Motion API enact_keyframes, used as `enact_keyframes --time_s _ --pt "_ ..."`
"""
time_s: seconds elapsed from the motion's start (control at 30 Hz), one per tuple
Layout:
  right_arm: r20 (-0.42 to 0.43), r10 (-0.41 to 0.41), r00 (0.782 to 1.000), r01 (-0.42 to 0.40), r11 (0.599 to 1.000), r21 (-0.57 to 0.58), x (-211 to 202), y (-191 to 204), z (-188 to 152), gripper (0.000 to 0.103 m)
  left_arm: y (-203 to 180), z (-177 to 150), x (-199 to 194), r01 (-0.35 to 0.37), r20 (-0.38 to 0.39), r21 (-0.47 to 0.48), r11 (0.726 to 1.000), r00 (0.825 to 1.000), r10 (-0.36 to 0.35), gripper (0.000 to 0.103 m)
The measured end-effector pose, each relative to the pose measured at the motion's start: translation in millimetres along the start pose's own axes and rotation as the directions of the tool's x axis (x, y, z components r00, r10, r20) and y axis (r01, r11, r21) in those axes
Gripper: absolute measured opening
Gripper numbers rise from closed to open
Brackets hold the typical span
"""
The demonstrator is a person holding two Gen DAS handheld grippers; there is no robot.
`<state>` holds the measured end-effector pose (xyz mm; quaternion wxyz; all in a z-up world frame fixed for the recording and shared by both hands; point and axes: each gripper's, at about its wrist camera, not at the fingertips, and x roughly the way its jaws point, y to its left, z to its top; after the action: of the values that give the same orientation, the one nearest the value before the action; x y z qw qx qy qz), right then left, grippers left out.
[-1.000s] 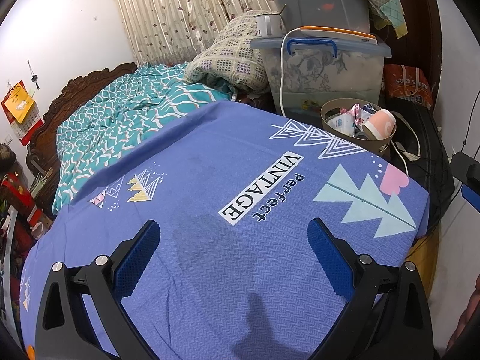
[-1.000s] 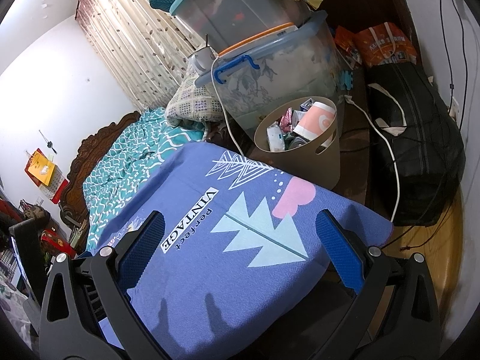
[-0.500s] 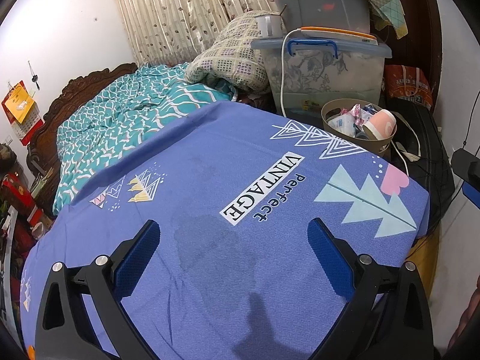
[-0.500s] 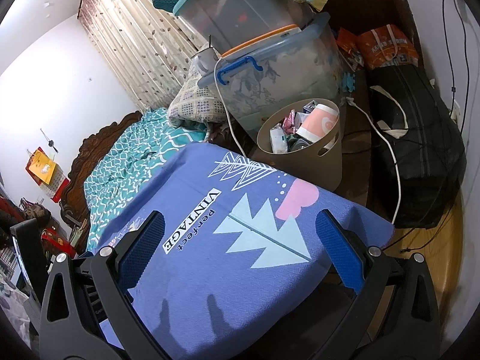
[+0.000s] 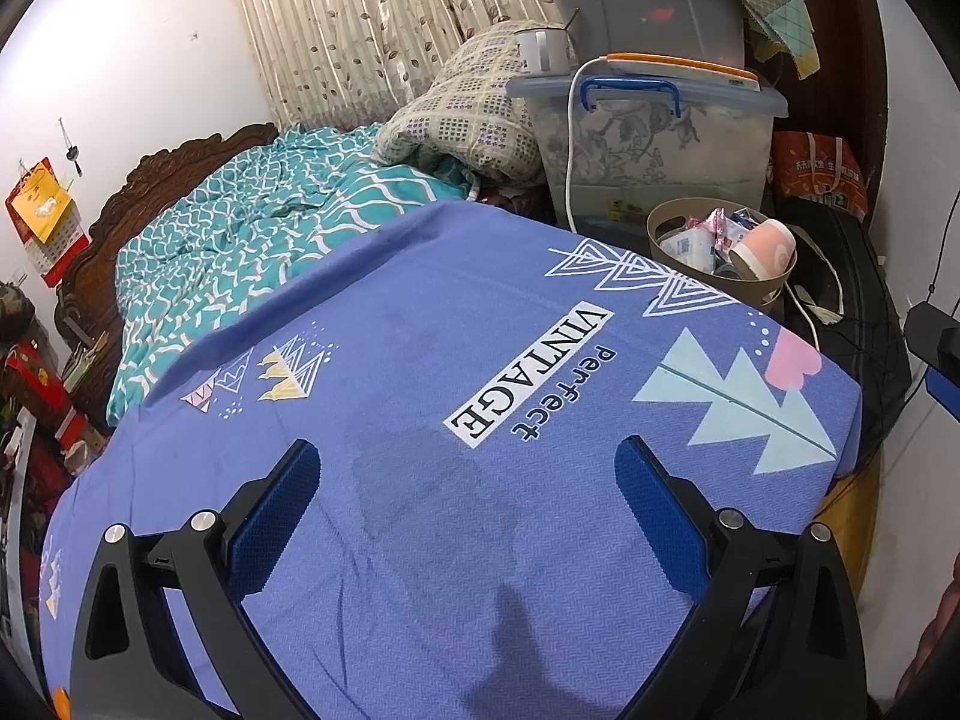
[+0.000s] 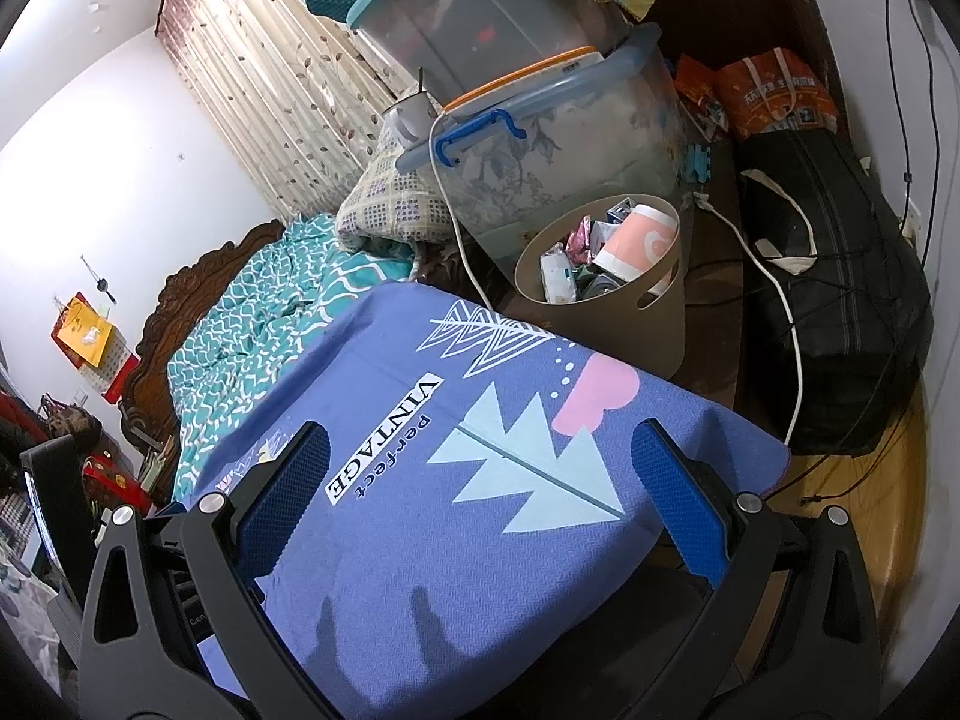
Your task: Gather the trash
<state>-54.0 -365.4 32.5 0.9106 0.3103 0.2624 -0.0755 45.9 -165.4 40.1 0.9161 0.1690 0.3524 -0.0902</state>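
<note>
1. The worktop [image 5: 420,372] is covered by a blue cloth [image 6: 420,540] printed with "Perfect VINTAGE", white triangles, pale leaf shapes and a pink patch; nothing else lies on the cloth.
2. A darker patch shows on the cloth, on the near side of the lettering.
3. Beyond the cloth's far edge lies the bed [image 5: 240,240], with a carved dark wood headboard [image 5: 168,168].
4. A teal patterned quilt [image 5: 270,210] lies on the bed, touching the cloth's far edge.
5. A checked folded blanket [image 5: 468,120] rests on the quilt, near the cloth's far corner.
6. Past the cloth's right edge is the wooden floor [image 6: 858,480], with a black bag [image 6: 840,300] on it.
</note>
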Motion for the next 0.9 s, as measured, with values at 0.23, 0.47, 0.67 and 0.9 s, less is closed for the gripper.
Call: enact_keyframes --time_s 0.23,0.47,0.67,0.9 --pt "0.000 0.001 1.000 -0.001 1.000 0.000 0.5 -0.3 0.2 0.100 -0.3 0.2 0.1 -0.001 -0.001 -0.002 1.000 1.000 0.001 0.095" --pt "0.000 0.000 1.000 0.000 1.000 0.000 0.3 0.0 0.1 0.100 -1.0 -0.9 0.4 0.001 -0.002 0.001 1.000 1.000 -0.001 0.095" --pt "0.000 0.000 1.000 0.000 1.000 0.000 0.6 -0.3 0.5 0.100 -2.6 -2.2 1.2 0.001 -0.002 0.003 1.000 1.000 -0.001 0.095" --pt "-0.001 0.001 1.000 -0.001 1.000 0.000 0.8 -0.4 0.8 0.100 -2.8 -2.3 1.1 0.001 -0.002 0.003 1.000 1.000 -0.001 0.095"
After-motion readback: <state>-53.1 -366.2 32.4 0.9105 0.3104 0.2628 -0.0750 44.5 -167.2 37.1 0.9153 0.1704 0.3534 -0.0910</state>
